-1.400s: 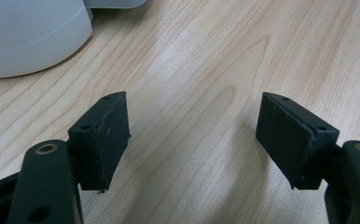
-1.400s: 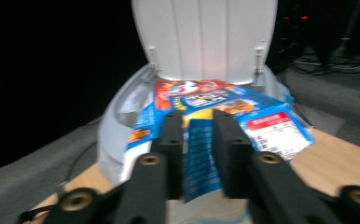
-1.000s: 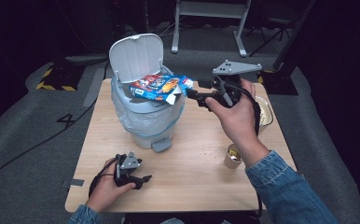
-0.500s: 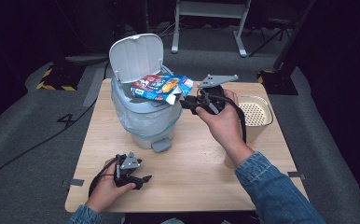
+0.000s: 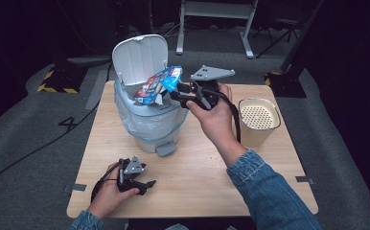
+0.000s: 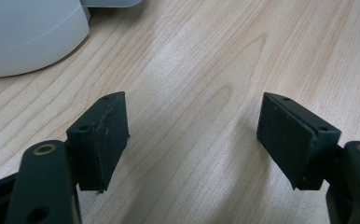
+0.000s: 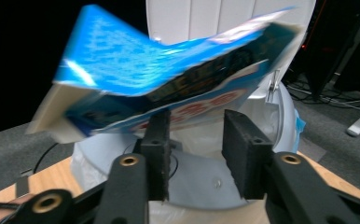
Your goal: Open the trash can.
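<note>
A grey pedal bin [image 5: 147, 132] with a plastic liner stands at the table's back left, lid [image 5: 140, 57] up. A blue snack box [image 5: 158, 85] tilts over its rim, right end raised. My right gripper [image 5: 176, 97] is right under that end. In the right gripper view its jaws [image 7: 197, 116] stand apart, tips at the blurred box's [image 7: 169, 79] lower edge, with the bin's opening [image 7: 192, 182] behind. Whether the tips touch the box is unclear. My left gripper [image 5: 147, 184] rests on the table's front left. Its jaws [image 6: 192, 121] are wide apart over bare wood.
A cream container [image 5: 259, 120] with a perforated top stands at the right of the wooden table [image 5: 197, 177], just past my right forearm. The bin's rounded base [image 6: 24, 37] lies close ahead and left of the left gripper. Dark floor and cables surround the table.
My right gripper moved left to the bin's rim. The snack box, flat across the bin before, now tilts with its right end up. The left gripper stayed put.
</note>
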`<state>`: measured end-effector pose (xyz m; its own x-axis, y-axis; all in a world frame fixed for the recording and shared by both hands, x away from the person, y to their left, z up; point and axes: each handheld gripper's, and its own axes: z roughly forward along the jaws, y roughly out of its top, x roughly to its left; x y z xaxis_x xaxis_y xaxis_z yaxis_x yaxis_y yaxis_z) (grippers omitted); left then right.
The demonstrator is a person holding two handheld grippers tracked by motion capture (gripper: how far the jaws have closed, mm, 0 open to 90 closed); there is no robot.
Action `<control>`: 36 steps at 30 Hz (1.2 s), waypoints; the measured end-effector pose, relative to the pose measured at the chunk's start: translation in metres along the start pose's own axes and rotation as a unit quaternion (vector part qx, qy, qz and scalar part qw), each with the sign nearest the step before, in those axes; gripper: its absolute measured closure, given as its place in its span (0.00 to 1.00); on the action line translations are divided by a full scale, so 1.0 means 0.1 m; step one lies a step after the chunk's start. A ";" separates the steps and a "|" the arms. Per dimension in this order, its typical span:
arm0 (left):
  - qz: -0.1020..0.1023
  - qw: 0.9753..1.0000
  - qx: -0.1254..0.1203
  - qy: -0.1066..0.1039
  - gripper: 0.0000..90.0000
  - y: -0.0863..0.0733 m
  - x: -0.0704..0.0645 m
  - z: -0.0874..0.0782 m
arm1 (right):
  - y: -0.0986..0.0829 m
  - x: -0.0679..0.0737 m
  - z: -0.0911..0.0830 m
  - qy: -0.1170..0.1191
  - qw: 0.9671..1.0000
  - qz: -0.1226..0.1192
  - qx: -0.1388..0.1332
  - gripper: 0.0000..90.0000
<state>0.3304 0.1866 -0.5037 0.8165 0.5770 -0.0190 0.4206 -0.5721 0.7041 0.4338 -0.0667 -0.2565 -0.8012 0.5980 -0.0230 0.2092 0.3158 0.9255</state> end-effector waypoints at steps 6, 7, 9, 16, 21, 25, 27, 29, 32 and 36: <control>0.000 1.000 0.000 0.000 0.28 0.00 0.00 0.00 | -0.02 -0.05 0.04 0.000 1.000 0.003 0.013 0.59; 0.000 1.000 0.000 0.000 0.28 0.00 0.00 0.00 | -0.03 -0.06 0.03 -0.003 1.000 0.002 0.013 0.59; 0.000 1.000 0.000 0.000 0.28 0.00 0.00 0.00 | -0.04 -0.06 -0.01 0.001 1.000 0.000 0.016 0.58; 0.000 1.000 0.000 0.000 0.28 0.00 -0.01 0.00 | -0.01 -0.08 -0.03 -0.022 0.999 -0.032 0.024 0.37; 0.000 1.000 -0.001 -0.001 0.28 -0.01 -0.01 0.00 | 0.04 -0.05 -0.01 -0.026 0.997 -0.067 0.012 0.36; 0.001 1.000 0.000 -0.001 0.28 0.00 -0.01 0.00 | 0.08 0.01 0.00 0.004 0.994 -0.109 0.017 0.66; 0.001 1.000 0.000 -0.001 0.28 0.00 -0.01 0.00 | 0.10 0.05 0.00 0.018 0.992 -0.122 0.023 0.86; 0.001 1.000 0.000 -0.001 0.28 0.00 -0.01 0.00 | 0.11 0.08 -0.01 0.022 0.993 -0.116 0.022 0.93; 0.000 1.000 -0.001 -0.001 0.28 0.00 -0.01 0.00 | 0.14 0.08 -0.06 0.025 0.996 -0.081 0.012 0.98; 0.000 1.000 -0.001 -0.001 0.28 0.00 -0.01 0.00 | 0.20 0.06 -0.12 0.033 0.998 -0.055 0.007 0.99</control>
<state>0.3295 0.1867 -0.5038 0.8174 0.5757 -0.0196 0.4196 -0.5719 0.7049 0.4262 -0.0659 -0.2337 -0.8548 0.5095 -0.0988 0.1254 0.3875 0.9133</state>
